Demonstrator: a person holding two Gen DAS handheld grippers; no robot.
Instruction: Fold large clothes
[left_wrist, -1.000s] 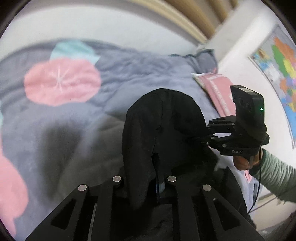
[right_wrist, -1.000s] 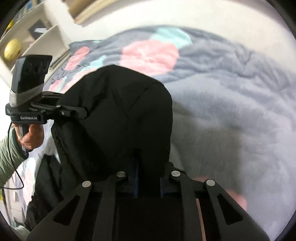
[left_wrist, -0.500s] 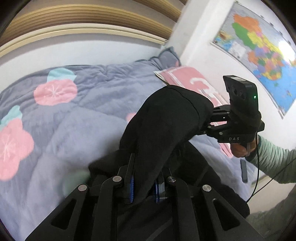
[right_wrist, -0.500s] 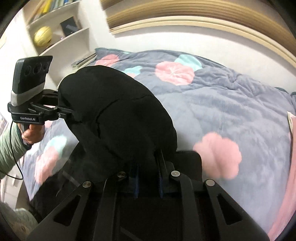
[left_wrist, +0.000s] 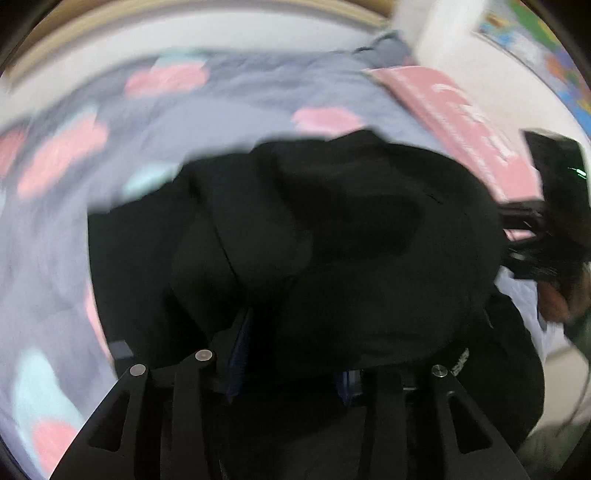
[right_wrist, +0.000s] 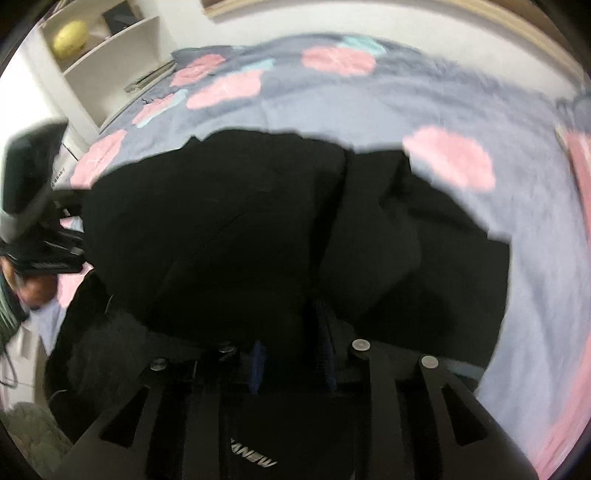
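Observation:
A large black garment (left_wrist: 332, 236) lies spread over the bed in both views (right_wrist: 258, 229), its near edge draped over both grippers. My left gripper (left_wrist: 291, 369) has its blue-padded jaws spread apart with black cloth lying loosely between them. My right gripper (right_wrist: 291, 354) also has its jaws apart under the cloth. The right gripper shows at the right edge of the left wrist view (left_wrist: 554, 221), and the left gripper at the left edge of the right wrist view (right_wrist: 33, 221). Both views are motion-blurred.
The bed carries a grey-blue quilt with pink and teal flowers (right_wrist: 424, 103). A pink pillow (left_wrist: 461, 118) lies at the right by a white wall with a map (left_wrist: 535, 44). White shelves with a yellow ball (right_wrist: 70, 33) stand at the left.
Both grippers have swung down toward the bed. The raised black garment has dropped and spread over the quilt. Both pairs of jaws have opened from their grip on the cloth.

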